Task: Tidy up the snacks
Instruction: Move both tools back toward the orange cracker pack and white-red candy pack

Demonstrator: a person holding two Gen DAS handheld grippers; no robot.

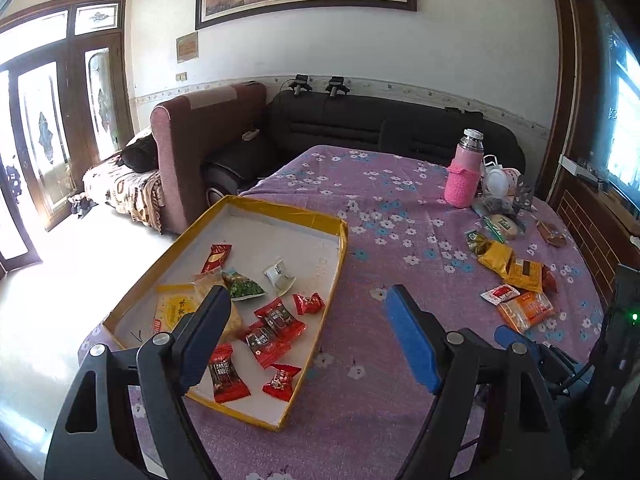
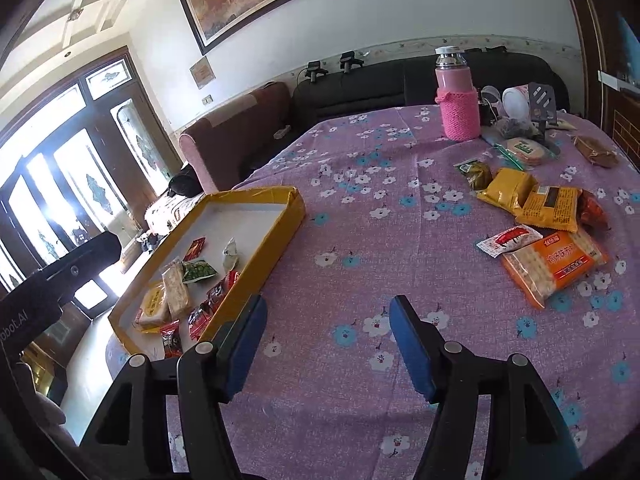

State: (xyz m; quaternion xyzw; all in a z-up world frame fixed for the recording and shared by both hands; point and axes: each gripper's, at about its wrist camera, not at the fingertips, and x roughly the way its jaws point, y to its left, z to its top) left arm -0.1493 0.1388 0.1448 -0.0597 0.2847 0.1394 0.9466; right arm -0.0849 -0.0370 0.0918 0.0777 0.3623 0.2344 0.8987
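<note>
Right now my left gripper (image 1: 308, 336) hangs over the near right wall of the yellow-edged tray (image 1: 340, 240), jaws spread wide with nothing between them. My right gripper (image 2: 328, 344) stands apart too, empty, over bare purple cloth (image 2: 360, 240) just right of the tray. The tray sits at the table's left edge, its far half bare; red candies (image 1: 276, 316), a green packet (image 1: 242, 288), a white one (image 1: 279, 274) and cracker packs crowd the near half. The loose snacks lie well apart on the right: an orange cracker pack (image 2: 554, 266), a small red-and-white sachet (image 2: 508, 240) and yellow packets (image 2: 528, 196). Open cloth runs between them and the tray. Behind the pile a pink flask (image 2: 458, 100) stands upright amid clutter, near the far edge.
</note>
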